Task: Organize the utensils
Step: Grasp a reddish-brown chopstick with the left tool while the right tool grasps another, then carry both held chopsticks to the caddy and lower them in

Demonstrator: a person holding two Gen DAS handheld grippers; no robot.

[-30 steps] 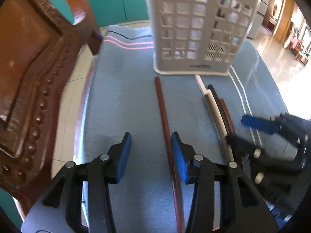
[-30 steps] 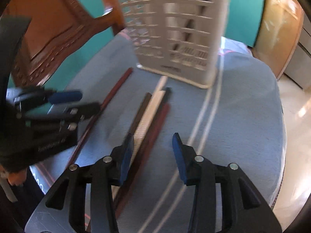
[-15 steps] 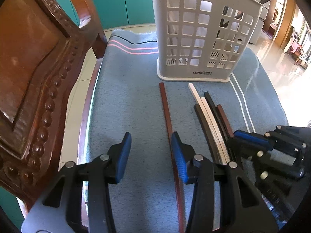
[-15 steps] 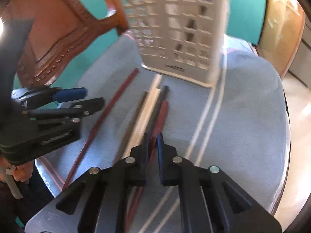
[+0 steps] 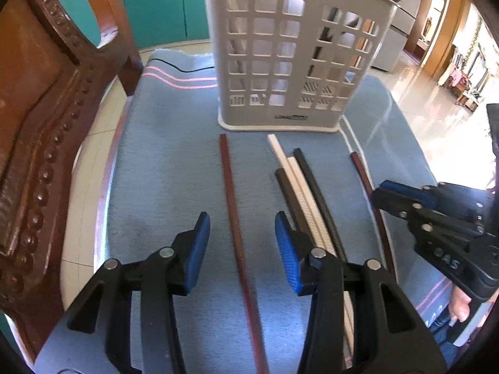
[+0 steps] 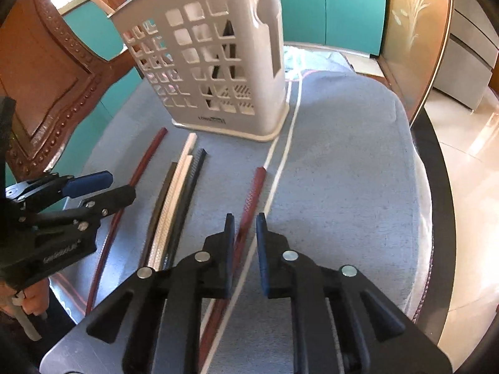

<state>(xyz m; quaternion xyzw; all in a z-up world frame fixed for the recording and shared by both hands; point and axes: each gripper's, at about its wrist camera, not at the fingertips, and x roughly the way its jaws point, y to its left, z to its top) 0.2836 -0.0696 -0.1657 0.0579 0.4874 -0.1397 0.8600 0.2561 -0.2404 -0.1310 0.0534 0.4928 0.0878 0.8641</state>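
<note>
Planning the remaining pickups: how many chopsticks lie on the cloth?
6: a red one far left, four bundled mid-cloth, another red between the right gripper's fingers. Others already stand in the holder.

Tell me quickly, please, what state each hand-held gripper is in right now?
Left hand-held gripper: open, holding nothing, straddling a red chopstick on the cloth.
Right hand-held gripper: nearly shut around another red chopstick; firm grip cannot be told.

Round table (image 6: 436, 168) draped in a blue cloth (image 5: 162, 155). On the cloth, a white slotted holder (image 5: 290, 62) upright. Just before the holder, loose chopsticks (image 5: 299, 193) lying lengthwise.
</note>
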